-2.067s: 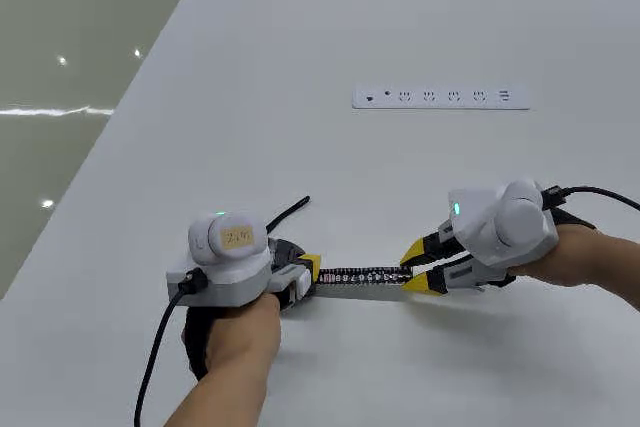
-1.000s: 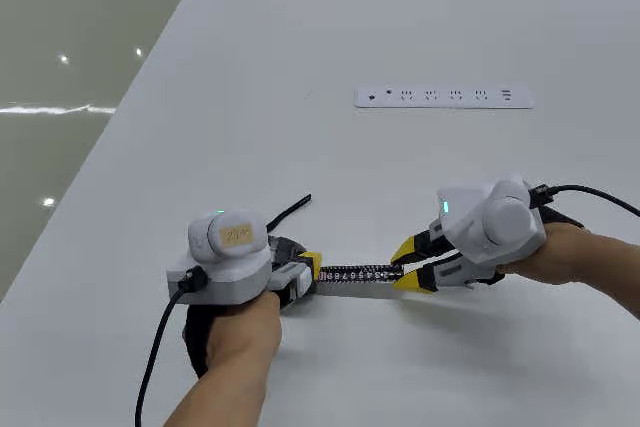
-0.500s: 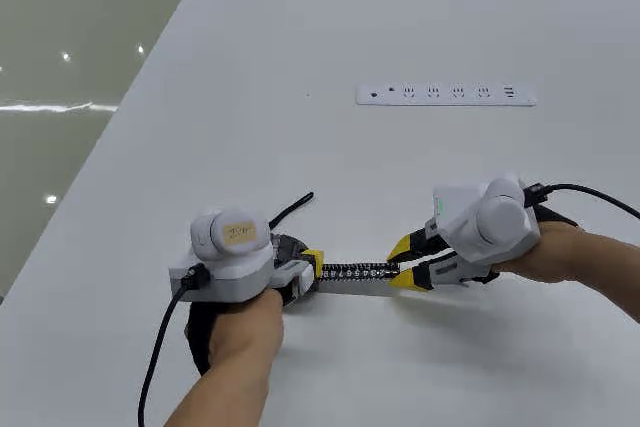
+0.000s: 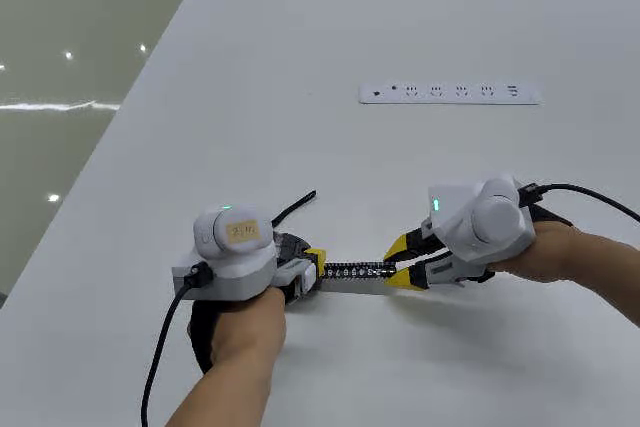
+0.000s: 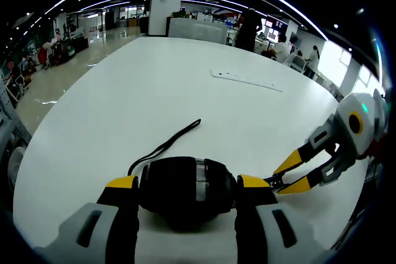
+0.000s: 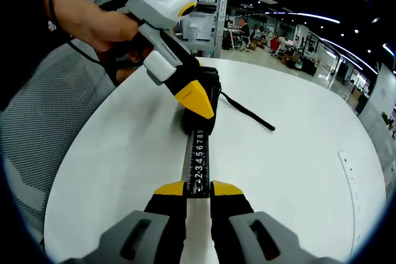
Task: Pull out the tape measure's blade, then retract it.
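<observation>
Black case: we see the round black tape measure case [image 5: 185, 193] with a grey band. It lies on the near part of the white table [image 4: 300, 97], between the two yellow-tipped jaws of the left gripper.
Left gripper: the grey and white left gripper [image 4: 308, 269] is clamped on the case, one jaw on each side. The left hand [image 4: 245, 332] holds it, and a black cable [image 4: 165, 347] hangs from its body.
Blade: the narrow black blade [image 6: 199, 159] with white numbers is pulled out only a short way. It runs straight and low over the table, from the mouth of the case to the right gripper. In the right gripper view we read the numbers 2 to 9 on it.
Right gripper: the right gripper [image 6: 198, 188] has its yellow tips pressed together on the free end of the blade. The right hand [image 4: 545, 252] holds it. We cannot tell if the end hook is inside the jaws.
Strap: a thin black strap [image 5: 167, 143] lies loose on the table and goes away from the far side of the case.
Power strip: a long white power strip [image 4: 450, 94] lies flat further back on the table, well apart from both grippers.
</observation>
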`<state>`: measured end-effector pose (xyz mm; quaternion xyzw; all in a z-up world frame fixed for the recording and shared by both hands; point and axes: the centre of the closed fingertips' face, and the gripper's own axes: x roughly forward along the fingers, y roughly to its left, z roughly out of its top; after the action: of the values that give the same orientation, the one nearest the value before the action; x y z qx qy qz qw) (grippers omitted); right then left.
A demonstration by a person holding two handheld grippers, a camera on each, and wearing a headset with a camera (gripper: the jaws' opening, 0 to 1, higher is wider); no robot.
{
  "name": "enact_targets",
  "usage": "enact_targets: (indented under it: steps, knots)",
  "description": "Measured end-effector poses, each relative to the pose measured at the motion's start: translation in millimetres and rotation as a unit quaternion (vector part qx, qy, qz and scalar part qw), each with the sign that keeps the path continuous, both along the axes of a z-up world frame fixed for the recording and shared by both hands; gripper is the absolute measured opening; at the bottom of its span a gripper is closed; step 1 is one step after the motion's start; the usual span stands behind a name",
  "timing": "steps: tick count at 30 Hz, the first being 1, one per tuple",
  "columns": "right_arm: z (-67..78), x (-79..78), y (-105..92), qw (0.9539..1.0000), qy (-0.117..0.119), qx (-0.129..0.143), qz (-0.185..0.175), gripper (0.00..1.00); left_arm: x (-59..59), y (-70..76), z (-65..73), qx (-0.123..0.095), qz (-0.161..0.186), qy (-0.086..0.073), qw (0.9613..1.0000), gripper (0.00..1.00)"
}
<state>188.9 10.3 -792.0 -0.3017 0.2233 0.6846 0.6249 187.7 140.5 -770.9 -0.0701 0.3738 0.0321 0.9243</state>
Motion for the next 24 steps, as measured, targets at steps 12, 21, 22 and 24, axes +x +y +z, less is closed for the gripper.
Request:
enact_targets:
  steps: [12,21,22,24]
  knots:
    - [-0.6,-1.0,4.5,1.0,0.0,0.0,0.001,0.13,-0.3,-1.6,0.2,0.0,-0.005,-0.001,1.0,0.59]
    - [-1.4,-1.7,9.6,1.0,0.001,0.002,0.002,0.13,-1.3,-1.9,1.2,0.0,-0.005,-0.001,1.0,0.59]
    - [-1.4,-1.9,10.1,1.0,0.001,0.002,0.002,0.13,-1.3,-1.9,1.1,0.0,-0.005,-0.001,1.0,0.59]
    - [-1.8,-1.6,11.1,1.0,0.001,0.002,0.002,0.13,-1.8,-1.8,1.0,0.0,-0.005,-0.001,1.0,0.59]
